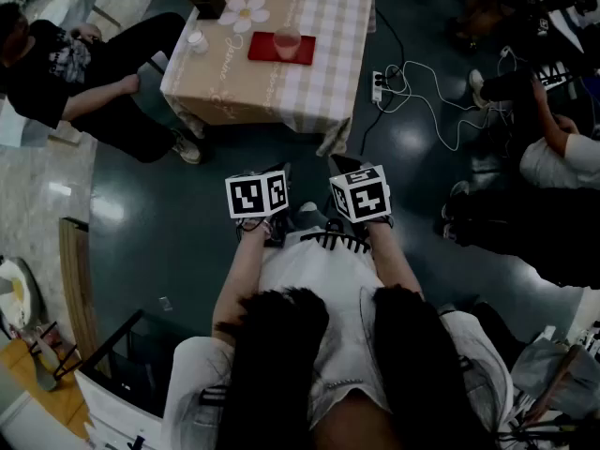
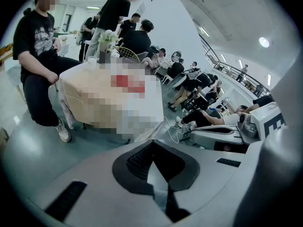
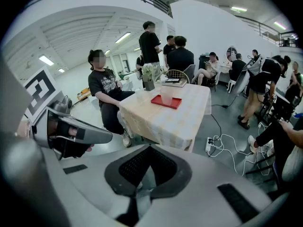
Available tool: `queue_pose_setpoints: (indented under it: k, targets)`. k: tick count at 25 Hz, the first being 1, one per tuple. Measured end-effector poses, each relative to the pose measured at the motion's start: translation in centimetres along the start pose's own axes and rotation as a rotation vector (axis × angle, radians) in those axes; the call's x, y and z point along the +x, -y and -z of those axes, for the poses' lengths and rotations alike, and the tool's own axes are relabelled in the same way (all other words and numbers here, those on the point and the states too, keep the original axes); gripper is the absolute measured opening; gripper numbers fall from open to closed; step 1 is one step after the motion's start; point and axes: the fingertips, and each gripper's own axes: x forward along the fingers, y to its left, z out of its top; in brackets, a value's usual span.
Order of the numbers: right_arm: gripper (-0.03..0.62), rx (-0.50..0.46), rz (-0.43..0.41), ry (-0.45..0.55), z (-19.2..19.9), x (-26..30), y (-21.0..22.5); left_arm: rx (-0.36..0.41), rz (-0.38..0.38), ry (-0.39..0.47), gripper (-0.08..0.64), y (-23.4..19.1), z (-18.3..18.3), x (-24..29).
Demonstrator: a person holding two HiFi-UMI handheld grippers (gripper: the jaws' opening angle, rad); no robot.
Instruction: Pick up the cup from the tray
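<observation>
The counter (image 1: 234, 82) at the frame's upper middle carries the red tray (image 1: 267, 52) with the cup (image 1: 287, 41) on it, far from the left gripper (image 2: 152, 145) and right gripper (image 3: 150, 149), both closed and empty, so reaching in unopened would probably topple the cup.

The tablecloth (image 1: 300, 92) is matt woven fabric with a soft check. The tray (image 1: 265, 51) looks like smooth red plastic with a slight sheen. The cup (image 1: 287, 41) is translucent; whether it is plastic or glass cannot be told. The floor (image 1: 159, 232) is dark, smooth and glossy, mirroring the lamps. The left gripper (image 2: 152, 144) and right gripper (image 3: 149, 148) have matt grey plastic shells and dark ribbed pads (image 3: 135, 167).
</observation>
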Motion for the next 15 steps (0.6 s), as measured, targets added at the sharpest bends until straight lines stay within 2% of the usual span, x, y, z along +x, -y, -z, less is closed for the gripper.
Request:
queue_pose_setpoints:
  k: [8,15]
  targets:
    - [0.008,0.017,-0.002,0.008,-0.4,0.0,0.6,-0.033,0.006,0.017,0.005,0.1,-0.5,0.2]
    - [0.008,-0.004,-0.021,0.052,-2.0,-0.2,0.5,0.020,0.002,0.132,0.005,1.5,-3.1,-0.6]
